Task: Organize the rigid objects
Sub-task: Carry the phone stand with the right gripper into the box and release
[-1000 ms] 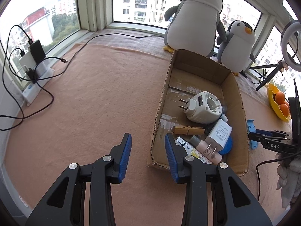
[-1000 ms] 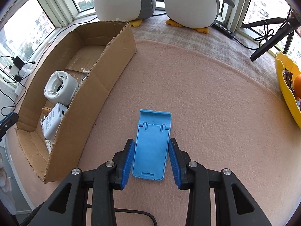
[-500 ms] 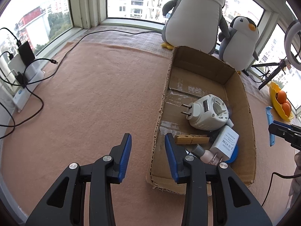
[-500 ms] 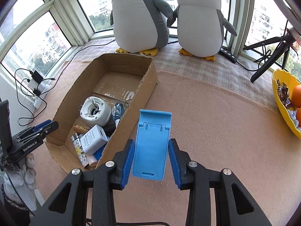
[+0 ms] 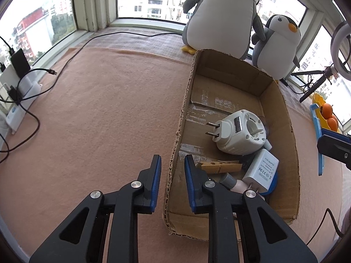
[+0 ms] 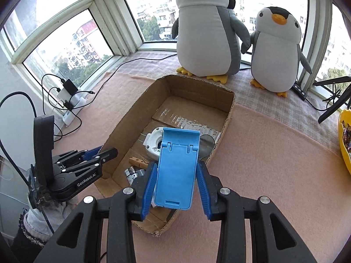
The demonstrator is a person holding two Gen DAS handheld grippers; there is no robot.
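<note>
right gripper (image 6: 176, 187): jaws pinching the blue phone stand (image 6: 177, 169) by its long sides, stand upright between the pads, held above the near part of the cardboard box (image 6: 228, 114)
left gripper (image 5: 172, 177): jaws have just been closing, now a narrow gap; box left wall (image 5: 177, 149) runs up between them, pad contact cannot tell
box contents: white round plug adapter (image 5: 239, 131) mid-box; wooden clothespin (image 5: 219, 166) just beside the left gripper's right jaw; white USB charger (image 5: 262, 169) right of the clothespin, partly on a blue disc (image 5: 272, 186); small tube (image 5: 232, 180) under the charger
box: open-top, on pink-cloth surface (image 5: 98, 109)
behind box: two plush penguins (image 6: 208, 28) at the window
far right: yellow fruit bowl (image 6: 342, 144), well apart from box
</note>
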